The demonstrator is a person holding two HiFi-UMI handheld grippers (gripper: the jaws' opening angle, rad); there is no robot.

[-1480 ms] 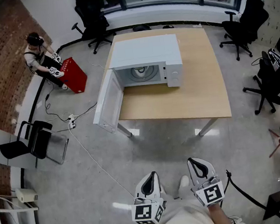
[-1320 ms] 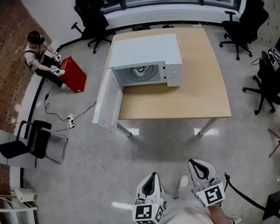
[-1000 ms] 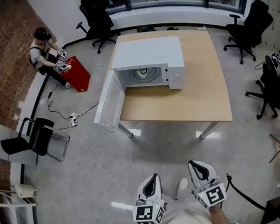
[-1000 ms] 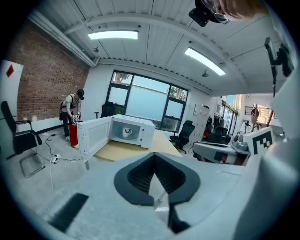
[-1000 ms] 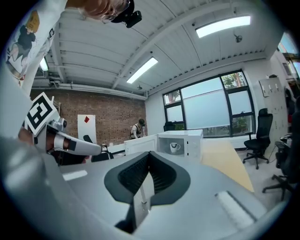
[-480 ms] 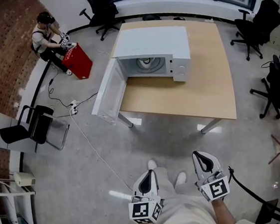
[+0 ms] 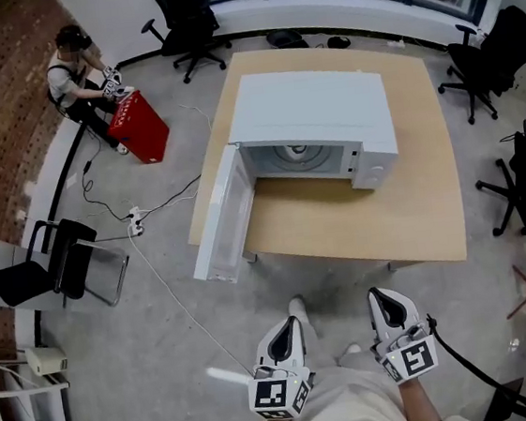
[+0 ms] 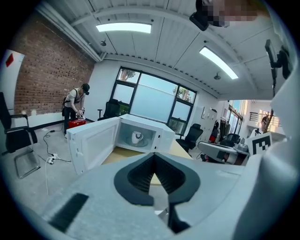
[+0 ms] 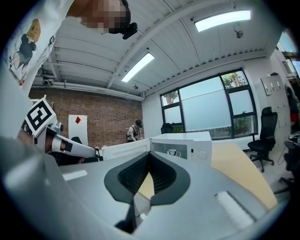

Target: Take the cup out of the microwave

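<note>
A white microwave [image 7: 313, 114] stands on a wooden table [image 7: 415, 216], its door [image 7: 221, 214] swung wide open to the left. Inside it, a white cup [image 8: 136, 137] sits on the turntable; the right gripper view also shows the cup [image 9: 173, 152]. My left gripper [image 7: 284, 330] and right gripper [image 7: 387, 304] are held low in front of my body, well short of the table and side by side. Both point toward the microwave. Each is shut with nothing between its jaws.
A person sits at the far left beside a red box [image 7: 140, 124]. A black chair [image 7: 57, 266] stands at left, and a cable [image 7: 172, 281] runs across the floor. Office chairs [image 7: 494, 46] stand to the right and behind the table.
Both grippers have advanced toward the table, which now lies closer and larger in the head view. The jaws stayed shut.
</note>
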